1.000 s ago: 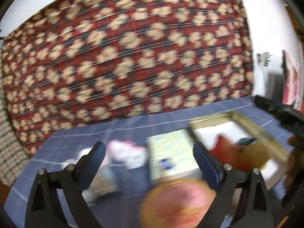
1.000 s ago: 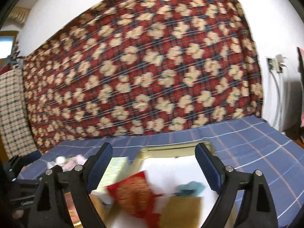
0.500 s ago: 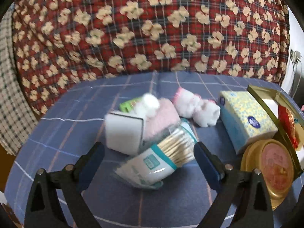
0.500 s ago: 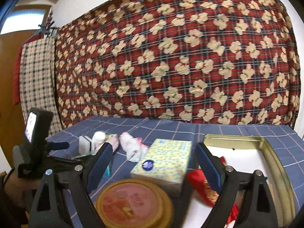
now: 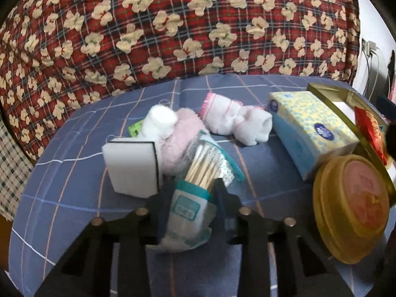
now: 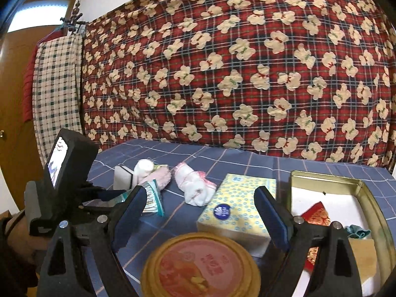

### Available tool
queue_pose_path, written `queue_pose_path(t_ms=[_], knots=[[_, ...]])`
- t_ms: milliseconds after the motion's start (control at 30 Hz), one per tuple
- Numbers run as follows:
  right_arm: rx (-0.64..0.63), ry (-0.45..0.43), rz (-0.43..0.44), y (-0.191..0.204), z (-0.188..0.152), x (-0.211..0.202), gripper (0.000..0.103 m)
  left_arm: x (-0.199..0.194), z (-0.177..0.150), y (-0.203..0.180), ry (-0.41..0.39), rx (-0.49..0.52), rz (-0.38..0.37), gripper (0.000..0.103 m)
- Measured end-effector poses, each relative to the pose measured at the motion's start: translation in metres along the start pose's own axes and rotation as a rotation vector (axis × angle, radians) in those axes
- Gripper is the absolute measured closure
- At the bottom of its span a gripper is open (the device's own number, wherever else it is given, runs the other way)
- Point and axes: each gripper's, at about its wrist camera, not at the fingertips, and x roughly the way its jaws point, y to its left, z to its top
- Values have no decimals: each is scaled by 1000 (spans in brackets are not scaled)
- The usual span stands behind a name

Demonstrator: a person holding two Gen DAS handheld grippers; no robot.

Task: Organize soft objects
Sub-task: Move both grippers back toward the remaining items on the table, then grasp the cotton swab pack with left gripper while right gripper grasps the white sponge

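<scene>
On the blue checked cloth, the left gripper has just been closing and now clamps the near cotton-swab pouch, whose slick film could slip out when lifted, while the right gripper hovers with jaws apart.

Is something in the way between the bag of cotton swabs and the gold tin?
Yes. The left gripper has just been closing, its jaws on the bag of cotton swabs. Between the bag and the gold tin lie the yellow tissue box and the round lid. It would probably have to go over them.
</scene>
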Motion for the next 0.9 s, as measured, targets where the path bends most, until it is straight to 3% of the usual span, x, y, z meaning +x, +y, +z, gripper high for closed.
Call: queue_pose_path(t_ms=[100, 367, 467, 567, 767, 900], knots=[[-21, -1, -3, 8, 4, 3, 13, -11, -4, 8, -39, -48, -51, 85], [-14, 17, -12, 27, 15, 21, 13, -62, -12, 54, -189, -181, -66, 85], [-25, 36, 12, 47, 23, 36, 13, -73, -12, 77, -241, -224, 23, 85], [-75, 51, 26, 74, 29, 53, 13, -62, -16, 104, -221, -288, 100, 85], [-129, 144, 49, 118, 32, 101, 14, -44, -24, 130, -199, -353, 163, 85], [-204, 158, 58, 140, 27, 121, 29, -37, -27, 140, -192, -377, 184, 85]])
